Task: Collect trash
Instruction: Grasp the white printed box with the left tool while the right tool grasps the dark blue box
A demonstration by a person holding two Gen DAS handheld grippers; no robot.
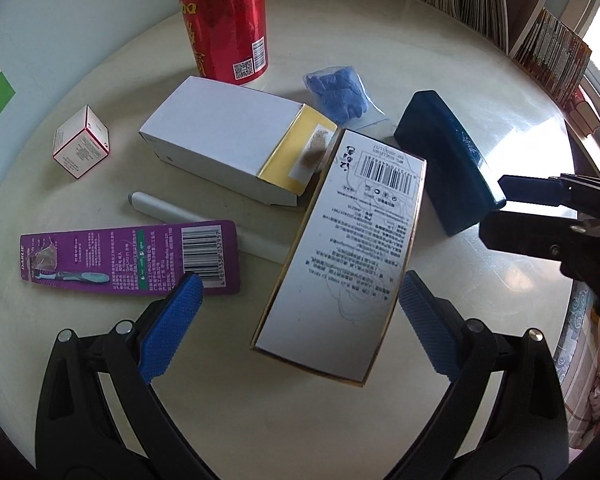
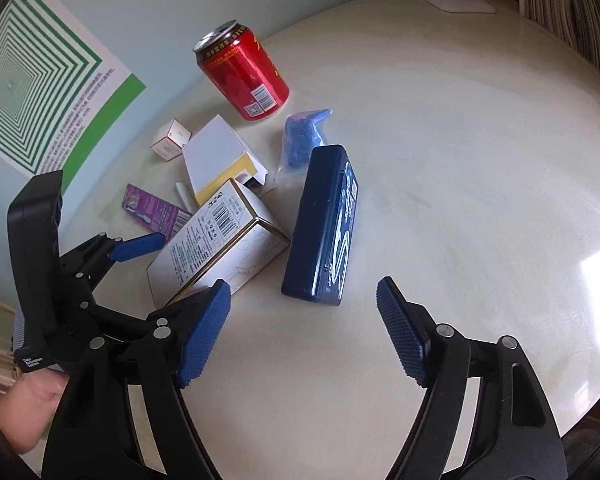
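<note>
Left tongs (image 1: 296,316) gape around the printed carton (image 1: 340,256), not gripping; right tongs (image 2: 300,332) open, empty, near the navy case (image 2: 320,228).

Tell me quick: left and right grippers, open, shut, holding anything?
Left gripper: open, holding nothing, the printed box between its fingers.
Right gripper: open, empty, by the dark blue case.

Two close downward wrist views — shared table (image 1: 380,32)
</note>
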